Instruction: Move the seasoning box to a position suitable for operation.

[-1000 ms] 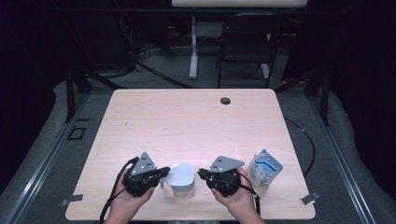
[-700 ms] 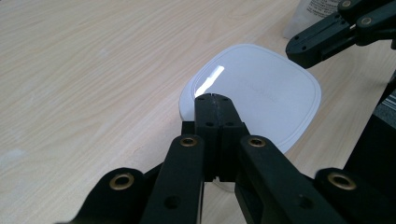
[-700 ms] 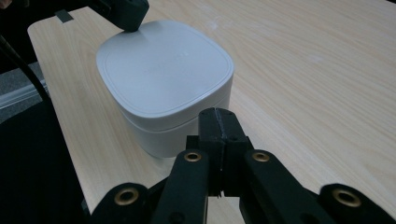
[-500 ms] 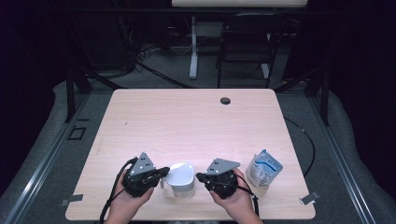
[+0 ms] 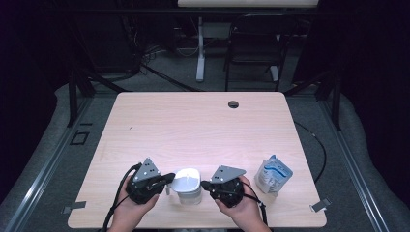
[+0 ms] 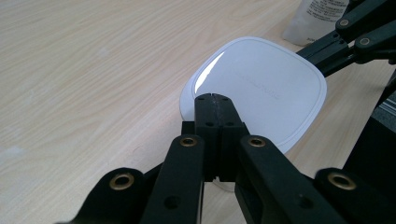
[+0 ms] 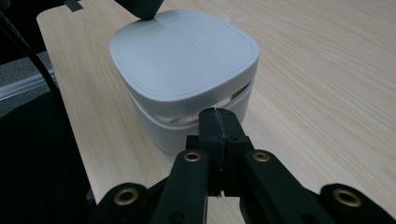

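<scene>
- High view looks forward and down on the whole counter (image 5: 203, 125) from above the near edge.
- Left gripper view sits close over the box (image 6: 261, 88) lid.
- Right gripper view faces the box (image 7: 187, 60) side, close; all three views share it.

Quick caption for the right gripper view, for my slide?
Right gripper, jaws shut, pointed at the side of a lidded white container on the wooden table.

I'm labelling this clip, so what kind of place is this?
Probably a lab or recording workspace, not a home: a bare wooden table with a cable hole, cables on the grey floor, and a folding chair behind in a dark room.
</scene>
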Motion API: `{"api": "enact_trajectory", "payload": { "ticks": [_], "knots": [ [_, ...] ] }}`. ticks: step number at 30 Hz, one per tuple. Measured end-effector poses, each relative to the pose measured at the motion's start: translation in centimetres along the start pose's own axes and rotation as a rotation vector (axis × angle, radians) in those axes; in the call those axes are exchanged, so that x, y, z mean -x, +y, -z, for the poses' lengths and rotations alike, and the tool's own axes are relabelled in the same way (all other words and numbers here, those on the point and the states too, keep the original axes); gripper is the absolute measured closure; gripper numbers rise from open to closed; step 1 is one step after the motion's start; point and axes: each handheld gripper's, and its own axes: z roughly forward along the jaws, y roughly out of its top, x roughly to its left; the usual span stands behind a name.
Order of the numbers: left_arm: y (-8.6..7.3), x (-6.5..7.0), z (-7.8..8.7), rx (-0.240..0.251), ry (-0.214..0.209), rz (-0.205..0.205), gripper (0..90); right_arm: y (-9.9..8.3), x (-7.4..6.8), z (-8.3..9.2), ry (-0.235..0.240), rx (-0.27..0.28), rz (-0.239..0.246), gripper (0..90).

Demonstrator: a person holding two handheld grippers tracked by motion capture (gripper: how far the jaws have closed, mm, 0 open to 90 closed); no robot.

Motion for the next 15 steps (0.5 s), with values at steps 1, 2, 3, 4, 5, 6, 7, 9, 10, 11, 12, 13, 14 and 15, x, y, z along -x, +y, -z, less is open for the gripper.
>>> {"api": "enact_trajectory", "payload": {
  "ticks": [1,2,3,4,5,6,7,9,10,11,12,13,14,15],
  "knots": [
    [-0.01,-0.01,0.0,0.0,0.0,0.0,90.0,0.0,-0.01,0.0,-0.002,0.001,-0.002,90.0],
    [-0.01,0.0,0.0,0.001,0.0,0.0,90.0,-0.01,0.0,-0.01,0.0,0.003,-0.003,90.0],
    [-0.01,0.0,0.0,0.001,0.0,0.0,90.0,-0.02,0.02,-0.01,0.001,0.003,-0.003,90.0],
    [-0.02,0.0,0.0,0.001,0.0,0.001,90.0,-0.03,0.02,-0.01,0.0,0.004,-0.003,90.0],
    [-0.02,0.0,0.0,0.002,0.001,0.001,90.0,-0.02,0.01,-0.01,0.0,0.004,-0.004,90.0],
    [-0.04,0.0,-0.01,0.004,0.002,0.001,90.0,-0.02,0.01,-0.01,0.0,0.004,-0.004,90.0],
    [-0.04,0.02,-0.02,0.005,0.003,0.003,90.0,-0.02,0.01,-0.01,0.0,0.004,-0.004,89.7],
    [-0.04,0.02,0.01,0.002,0.002,0.006,90.0,-0.02,0.06,-0.01,0.002,0.006,-0.004,89.5],
    [-0.04,0.01,0.01,0.002,0.003,0.007,90.0,-0.01,0.06,-0.01,0.002,0.006,-0.006,89.5],
    [-0.04,0.01,0.01,0.003,0.003,0.007,90.0,0.0,0.04,-0.01,0.001,0.007,-0.005,89.5],
    [-0.05,0.01,0.01,0.003,0.004,0.005,90.0,0.01,0.02,0.0,0.001,0.006,-0.004,89.5],
    [-0.06,0.04,-0.01,0.005,0.006,0.005,90.0,0.01,0.01,-0.01,0.0,0.009,-0.006,89.5],
    [-0.05,0.07,0.01,0.003,0.008,0.004,90.0,0.02,0.01,0.0,0.001,0.009,-0.006,89.5],
    [-0.05,0.08,0.02,0.002,0.011,0.001,90.0,0.03,0.0,0.01,0.002,0.01,-0.006,89.4]
  ]
}}
